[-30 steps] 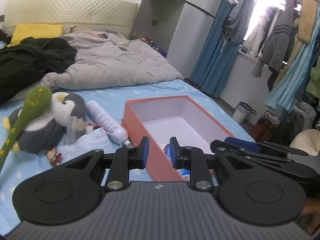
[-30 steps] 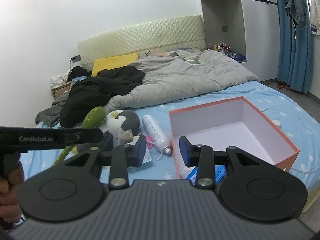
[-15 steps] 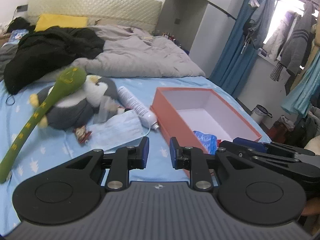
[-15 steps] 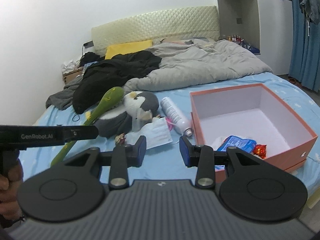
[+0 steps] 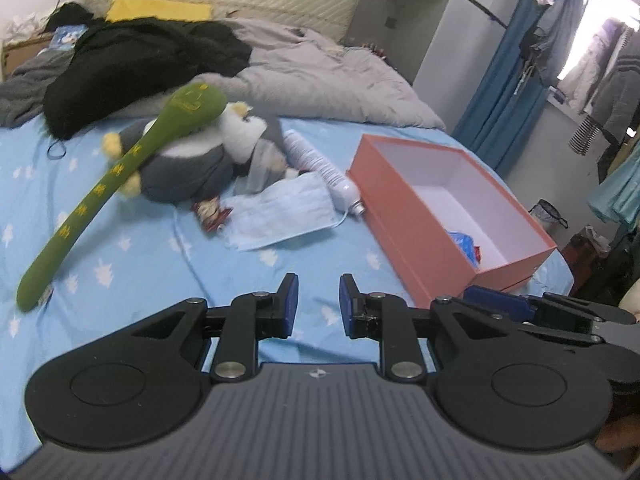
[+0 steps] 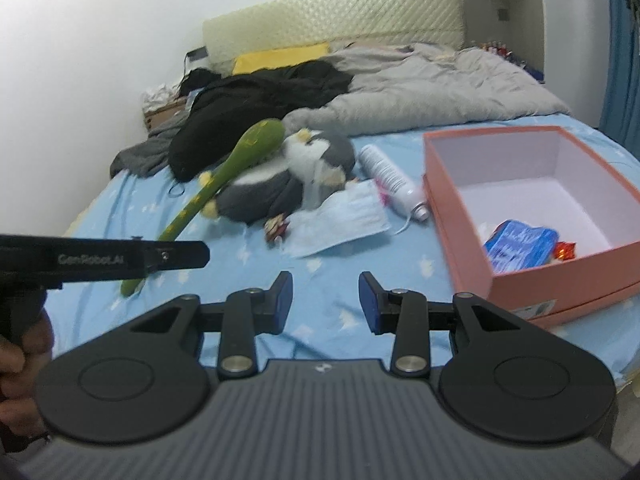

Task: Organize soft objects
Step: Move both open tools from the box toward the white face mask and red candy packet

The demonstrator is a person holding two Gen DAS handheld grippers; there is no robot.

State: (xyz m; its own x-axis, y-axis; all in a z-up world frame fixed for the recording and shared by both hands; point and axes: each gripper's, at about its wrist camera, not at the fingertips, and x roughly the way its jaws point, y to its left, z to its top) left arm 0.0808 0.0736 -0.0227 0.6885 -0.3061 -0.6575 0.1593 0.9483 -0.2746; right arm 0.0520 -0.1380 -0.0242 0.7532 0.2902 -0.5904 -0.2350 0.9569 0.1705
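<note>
Both tongs are hovering over the near part of the bed (image 5: 140, 264), the left tongs (image 5: 314, 300) and right tongs (image 6: 324, 300) each standing apart with nothing between them. The penguin plush (image 6: 280, 176) is lying at far left under a green plush stick (image 5: 120, 168), beside a face mask (image 5: 280, 208); the orange box (image 6: 460, 216) is sitting at right.

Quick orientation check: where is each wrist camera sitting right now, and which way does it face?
Left wrist: sits behind the open, empty left gripper, angled down at the bed, plush and mask; the right gripper juts in at lower right.
Right wrist: sits behind the open, empty right gripper, facing the headboard over the box; the left gripper and a hand show at left.
Shared: plush, mask, bottle, box.
</note>
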